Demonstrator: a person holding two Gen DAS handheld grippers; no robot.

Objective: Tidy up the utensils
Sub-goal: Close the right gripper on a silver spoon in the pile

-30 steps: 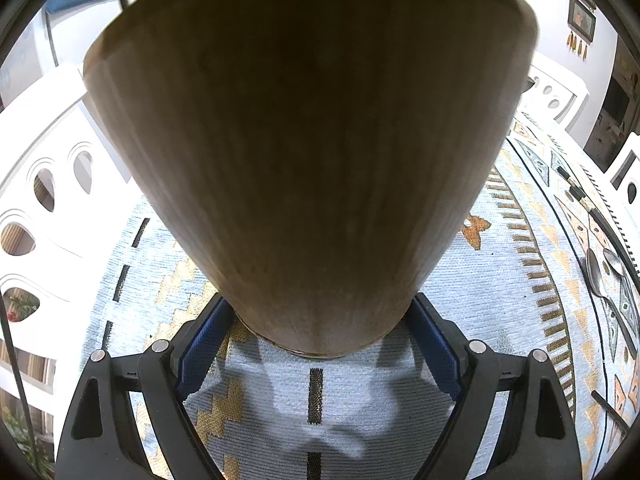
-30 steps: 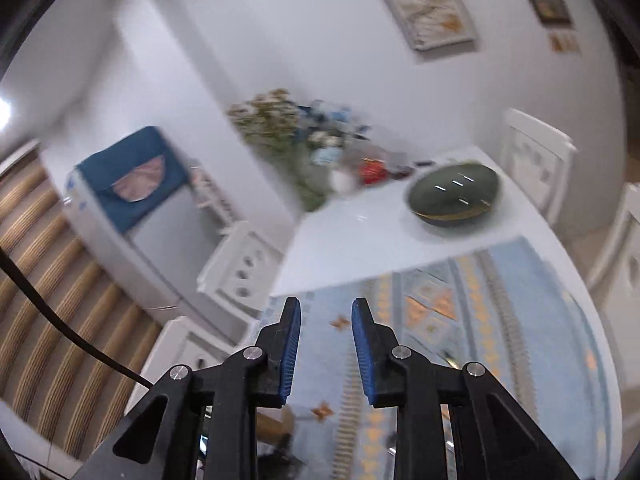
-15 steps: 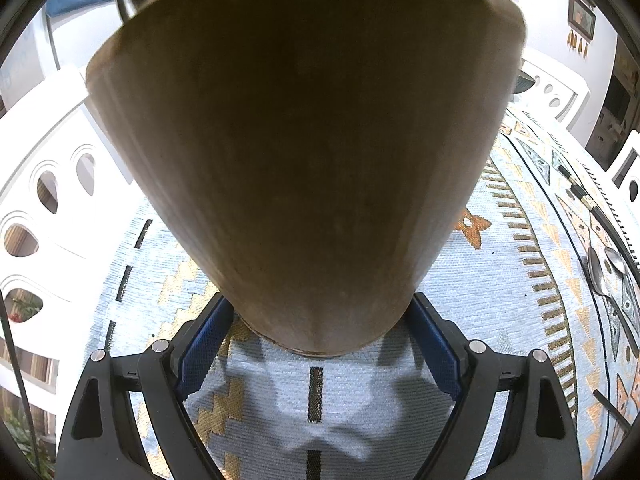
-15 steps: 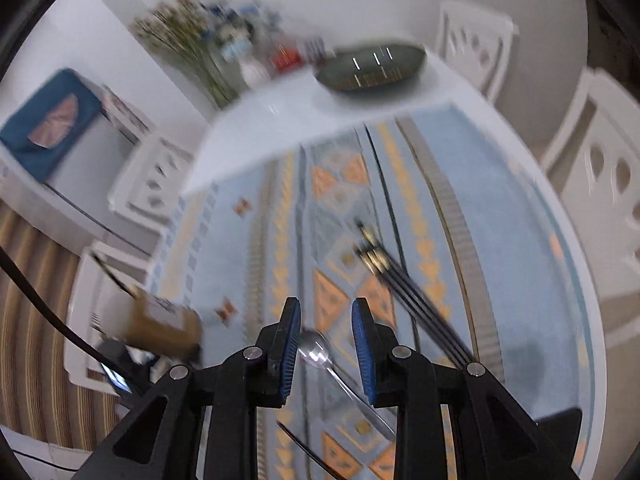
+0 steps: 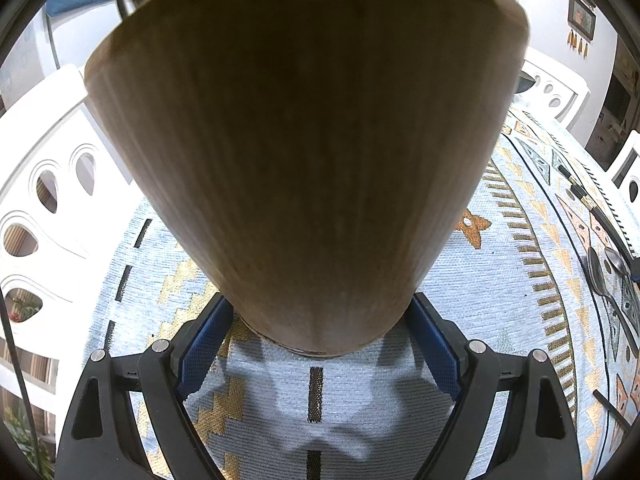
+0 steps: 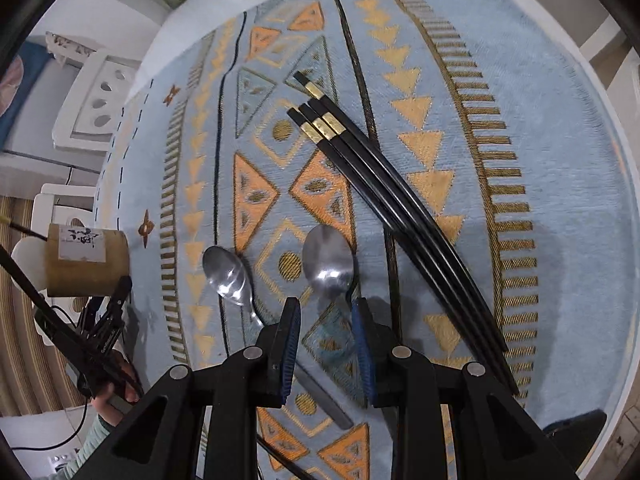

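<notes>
My left gripper [image 5: 316,336] is shut on the base of a tall bamboo utensil cup [image 5: 304,140], which stands on the patterned cloth and fills that view. The right wrist view shows the same cup [image 6: 86,262] at the left table edge. My right gripper [image 6: 325,308] points down over a steel spoon [image 6: 328,260]; its jaws stand narrowly open on either side of the spoon's neck, clear of it. A second spoon [image 6: 226,276] lies just to the left. Several black chopsticks [image 6: 400,208] with gold bands lie diagonally to the right.
A blue and gold woven tablecloth [image 6: 540,140] covers the round white table. White chairs [image 5: 44,200] [image 6: 100,96] stand around it. A hand [image 6: 116,392] holds the left gripper's handle. A thin black stick [image 6: 288,466] lies under my right gripper.
My right gripper has tipped downward and dropped from facing the room to hanging just over the spoons. The left gripper and the cup have not moved.
</notes>
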